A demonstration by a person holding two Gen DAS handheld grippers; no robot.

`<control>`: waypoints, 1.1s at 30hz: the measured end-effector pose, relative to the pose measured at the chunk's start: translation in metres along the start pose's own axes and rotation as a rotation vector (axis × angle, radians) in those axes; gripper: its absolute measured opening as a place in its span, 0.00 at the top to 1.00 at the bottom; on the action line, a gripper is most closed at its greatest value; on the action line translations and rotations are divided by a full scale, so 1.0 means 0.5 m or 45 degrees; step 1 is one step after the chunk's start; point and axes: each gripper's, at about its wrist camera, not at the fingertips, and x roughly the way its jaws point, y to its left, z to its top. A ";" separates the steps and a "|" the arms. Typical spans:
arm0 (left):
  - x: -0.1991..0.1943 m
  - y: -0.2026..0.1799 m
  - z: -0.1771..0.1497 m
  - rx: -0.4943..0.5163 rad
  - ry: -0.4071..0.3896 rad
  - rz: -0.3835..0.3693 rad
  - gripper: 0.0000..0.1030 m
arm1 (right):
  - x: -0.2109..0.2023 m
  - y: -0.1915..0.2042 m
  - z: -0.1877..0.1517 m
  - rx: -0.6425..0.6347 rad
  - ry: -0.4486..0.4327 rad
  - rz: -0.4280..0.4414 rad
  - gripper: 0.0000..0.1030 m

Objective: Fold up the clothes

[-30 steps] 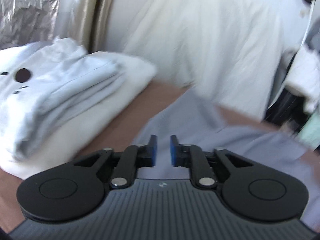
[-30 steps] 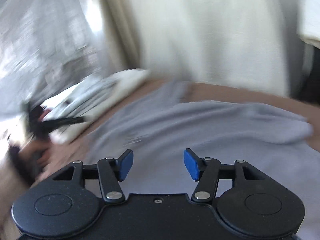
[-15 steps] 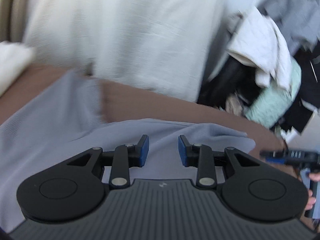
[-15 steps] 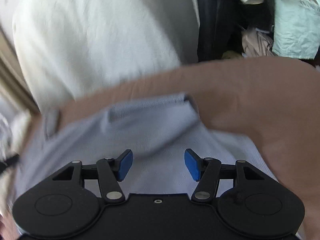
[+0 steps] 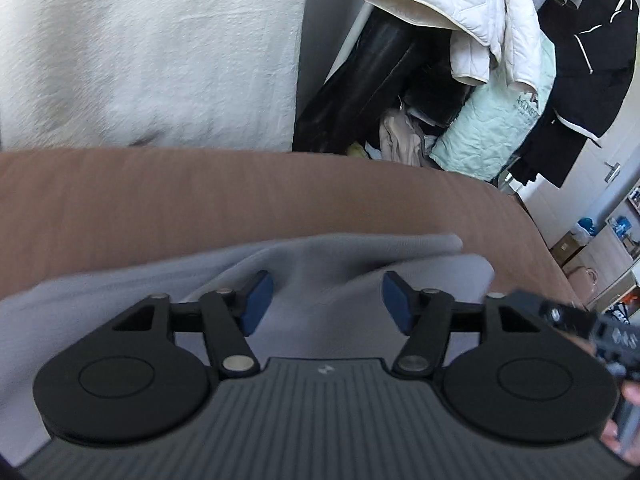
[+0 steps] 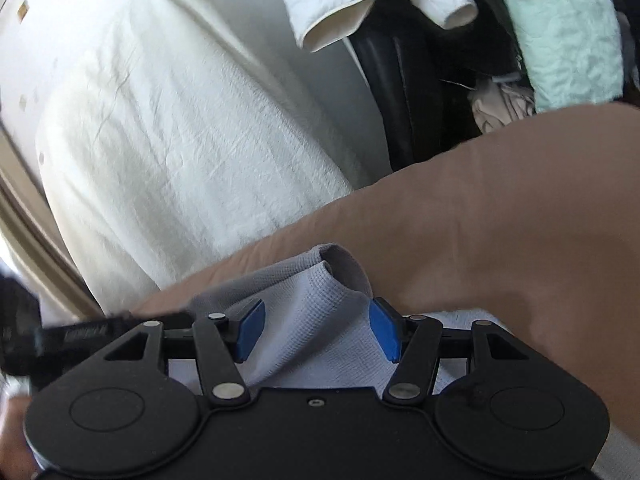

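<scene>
A pale lavender-grey garment [image 5: 320, 264] lies on the brown bedspread [image 5: 200, 200]. My left gripper [image 5: 327, 301] hovers over its right end. Its jaws are opening, the cloth lies below and between them, and the blue pads [image 5: 256, 300] do not press it. At the right edge of that view the right gripper's black body [image 5: 600, 332] shows, held by a hand [image 5: 630, 396]. In the right wrist view my right gripper [image 6: 316, 328] stands open around a raised, folded-over corner of the garment [image 6: 320, 280]. The left gripper [image 6: 80, 334] sits just to its left.
A cream cloth [image 5: 140, 52] hangs behind the bed. Behind the bed's far right corner, white, black and mint coats [image 5: 492, 80] are heaped on a rack. The bedspread's right edge [image 5: 536, 232] drops off toward a door and shelves.
The left gripper swung right, away from the folded white stack to the garment's right end, and its jaws widened. The right gripper dropped to the garment's corner with its jaws unchanged.
</scene>
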 end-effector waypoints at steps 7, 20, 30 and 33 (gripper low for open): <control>0.082 0.030 0.013 -0.109 0.164 -0.278 1.00 | 0.032 -0.009 -0.009 0.017 0.088 0.049 0.38; 0.013 -0.052 -0.155 0.034 0.286 -0.293 1.00 | 0.032 -0.037 -0.013 0.120 0.063 0.040 0.32; -0.042 -0.098 -0.145 0.196 0.232 -0.186 0.98 | 0.056 0.012 -0.034 -0.018 0.164 0.178 0.91; -0.079 -0.121 -0.131 0.282 0.089 -0.159 0.97 | 0.050 0.021 -0.029 -0.063 0.162 0.159 0.91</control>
